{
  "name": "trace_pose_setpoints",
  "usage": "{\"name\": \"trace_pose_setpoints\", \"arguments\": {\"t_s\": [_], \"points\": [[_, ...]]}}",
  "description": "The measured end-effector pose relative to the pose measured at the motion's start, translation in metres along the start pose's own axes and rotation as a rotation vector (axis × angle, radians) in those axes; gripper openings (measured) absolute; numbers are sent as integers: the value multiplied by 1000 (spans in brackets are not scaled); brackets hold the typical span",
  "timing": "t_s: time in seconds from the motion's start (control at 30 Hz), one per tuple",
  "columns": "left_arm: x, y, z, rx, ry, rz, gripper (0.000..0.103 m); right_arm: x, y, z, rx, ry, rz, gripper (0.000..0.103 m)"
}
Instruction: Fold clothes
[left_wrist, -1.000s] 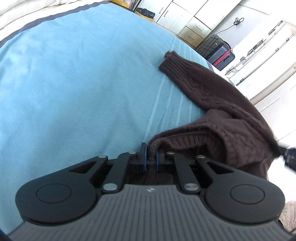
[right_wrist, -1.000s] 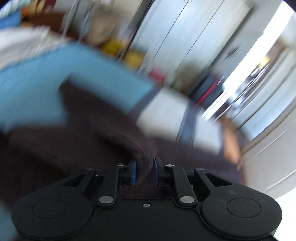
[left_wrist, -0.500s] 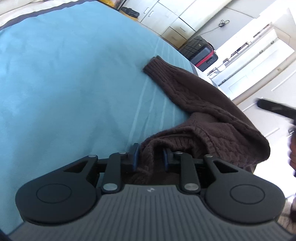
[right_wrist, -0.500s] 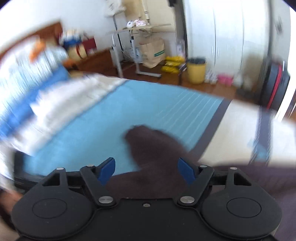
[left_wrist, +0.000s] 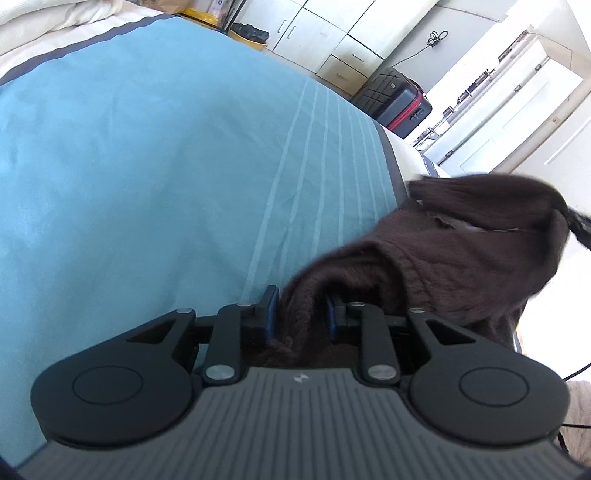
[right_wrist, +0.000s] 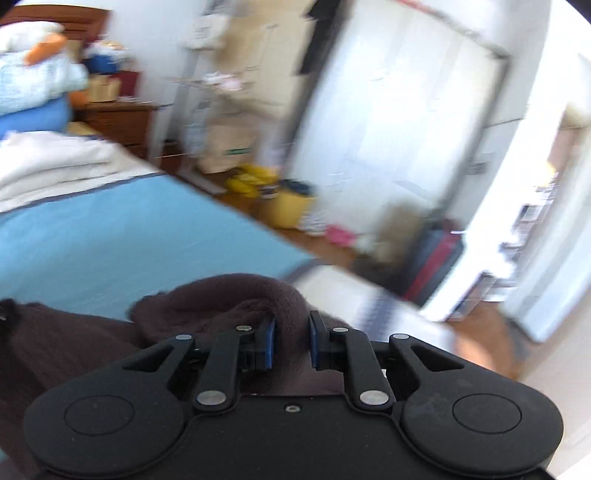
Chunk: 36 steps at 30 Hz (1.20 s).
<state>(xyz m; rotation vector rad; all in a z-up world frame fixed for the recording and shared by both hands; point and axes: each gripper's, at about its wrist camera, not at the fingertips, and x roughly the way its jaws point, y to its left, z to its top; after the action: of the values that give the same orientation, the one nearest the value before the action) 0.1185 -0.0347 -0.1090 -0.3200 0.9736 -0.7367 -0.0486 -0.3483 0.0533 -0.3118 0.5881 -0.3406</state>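
A dark brown knit sweater (left_wrist: 454, 254) hangs bunched over the right side of the blue bed cover (left_wrist: 147, 166). My left gripper (left_wrist: 300, 313) is shut on a thick fold of it, the blue pads pressed into the knit. In the right wrist view my right gripper (right_wrist: 291, 343) is shut on another fold of the same sweater (right_wrist: 229, 302), which humps up in front of the pads. The rest of the sweater trails off to the lower left there. The right wrist view is blurred by motion.
The bed's foot edge with a dark stripe (left_wrist: 391, 158) runs close to the sweater. A black suitcase (left_wrist: 399, 99) and white cabinets (left_wrist: 332, 40) stand beyond it. White bedding (right_wrist: 55, 166), a yellow bin (right_wrist: 288, 206) and white doors (right_wrist: 399, 129) show on the right wrist side.
My right gripper, open half a second ago, has closed on the sweater. The sleeve that lay stretched on the bed has been lifted and bunched toward the right. My left gripper kept its hold.
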Motion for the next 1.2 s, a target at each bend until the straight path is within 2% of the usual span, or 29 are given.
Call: {"name": "trace_pose_setpoints", "arguments": {"t_s": [0.07, 0.13, 0.17, 0.23, 0.33, 0.37, 0.4, 0.47, 0.53, 0.6, 0.8, 0.87, 0.9, 0.97, 1.03, 1.13, 1.2], "points": [[1, 0, 1, -1, 1, -10, 23, 6, -15, -16, 28, 73, -70, 21], [0, 1, 1, 1, 2, -17, 23, 24, -26, -40, 77, 193, -83, 24], [-2, 2, 0, 5, 2, -19, 27, 36, -30, -53, 92, 256, -104, 27], [-4, 2, -1, 4, 7, -36, 32, 50, -37, -74, 97, 366, -160, 40], [-7, 1, -2, -3, 16, -72, 43, 56, -51, -82, 174, 411, -199, 51], [-6, -1, -2, -3, 21, -86, 49, 52, -56, -81, 224, 398, -198, 52], [-5, -4, -3, 12, 26, -97, 60, 49, -61, -78, 277, 364, -170, 56], [-2, -12, -5, 46, 37, -118, 69, 43, -69, -69, 386, 293, -97, 65], [-1, -21, -8, 101, 19, -84, 63, 40, -69, -68, 483, 259, 3, 66], [0, -30, -11, 180, 6, -38, 6, 40, -72, -72, 559, 274, 90, 66], [-14, -50, -16, 319, -86, 81, 7, 50, -92, -90, 812, 313, 153, 67], [-14, -52, -15, 325, -84, 81, 8, 52, -97, -98, 881, 299, 168, 67], [-13, -50, -14, 314, -67, 71, 9, 51, -96, -96, 865, 280, 175, 67], [-14, -46, -11, 288, -43, 60, 9, 45, -80, -82, 698, 214, 166, 67], [-19, -42, -9, 261, -33, 59, 9, 35, -61, -68, 587, 125, 202, 67], [-29, -32, -6, 211, -29, 53, 9, 26, -37, -53, 535, 37, 361, 67], [-37, -24, -3, 175, -32, 47, 12, 24, -17, -45, 487, 20, 423, 67]]}}
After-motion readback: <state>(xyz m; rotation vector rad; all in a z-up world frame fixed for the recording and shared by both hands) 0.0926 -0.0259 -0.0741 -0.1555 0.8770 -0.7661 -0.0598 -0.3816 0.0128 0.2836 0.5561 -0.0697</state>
